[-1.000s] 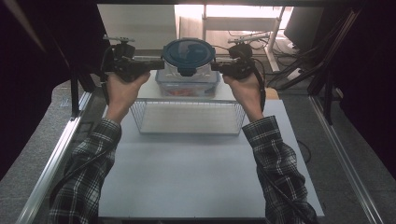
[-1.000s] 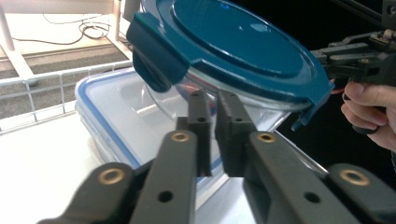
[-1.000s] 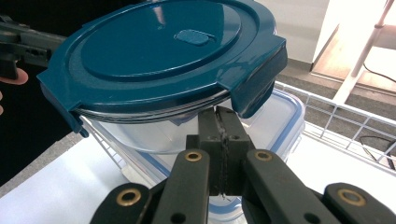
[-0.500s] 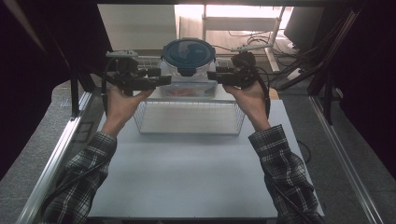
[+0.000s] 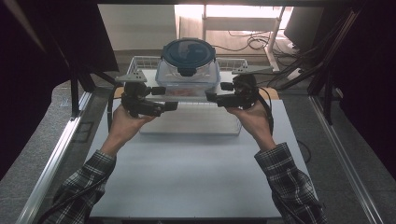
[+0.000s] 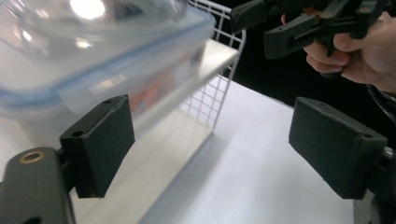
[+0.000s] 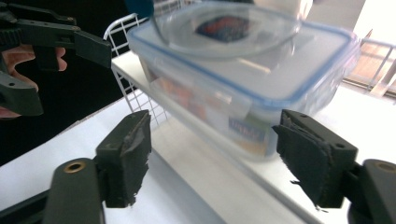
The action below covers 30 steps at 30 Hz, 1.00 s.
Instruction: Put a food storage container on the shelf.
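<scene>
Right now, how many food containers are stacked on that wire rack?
2. A rectangular clear box with a blue-edged lid sits on the rack's white shelf; a round container with a dark blue lid rests on top of it. Others could be hidden behind.

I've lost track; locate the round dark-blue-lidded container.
High view, top centre: the round dark-blue-lidded container sits atop the clear rectangular box on the wire rack.

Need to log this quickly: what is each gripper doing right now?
Left gripper: open, holding nothing, beside the clear box.
Right gripper: open, holding nothing, in front of the same box.
</scene>
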### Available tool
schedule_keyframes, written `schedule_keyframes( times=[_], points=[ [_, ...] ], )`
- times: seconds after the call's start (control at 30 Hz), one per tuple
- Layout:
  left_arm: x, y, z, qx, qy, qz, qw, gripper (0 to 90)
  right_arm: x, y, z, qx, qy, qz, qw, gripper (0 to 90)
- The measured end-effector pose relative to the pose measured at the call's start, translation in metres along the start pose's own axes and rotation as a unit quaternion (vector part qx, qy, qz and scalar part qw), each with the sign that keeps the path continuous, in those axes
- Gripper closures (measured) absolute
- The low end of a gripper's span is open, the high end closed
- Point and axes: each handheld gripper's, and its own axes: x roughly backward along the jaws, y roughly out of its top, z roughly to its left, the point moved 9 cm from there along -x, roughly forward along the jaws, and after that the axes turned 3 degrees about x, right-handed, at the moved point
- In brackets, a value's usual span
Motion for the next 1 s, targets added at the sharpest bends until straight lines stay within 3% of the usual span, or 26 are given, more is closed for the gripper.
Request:
schedule_keyframes(
  times=[0.1,0.3,0.63,1.0],
  points=[
    [-0.001,-0.013,-0.006,-0.004,-0.015,0.011,0.9998,13.0,0.003,-0.008,0.003,0.0,0.003,-0.003,1.0,20.6],
    [-0.002,-0.035,-0.015,-0.015,-0.008,0.023,0.9996,8.3,0.01,-0.023,0.014,0.019,0.009,-0.001,0.9998,14.0],
    [-0.004,-0.065,-0.027,-0.007,-0.005,0.036,0.9993,3.8,0.019,-0.046,0.034,0.035,0.025,0.001,0.9991,5.7],
    [-0.007,-0.102,-0.036,0.005,-0.01,0.035,0.9993,3.2,0.014,-0.086,0.043,0.044,0.03,0.026,0.9983,2.1]
  ],
)
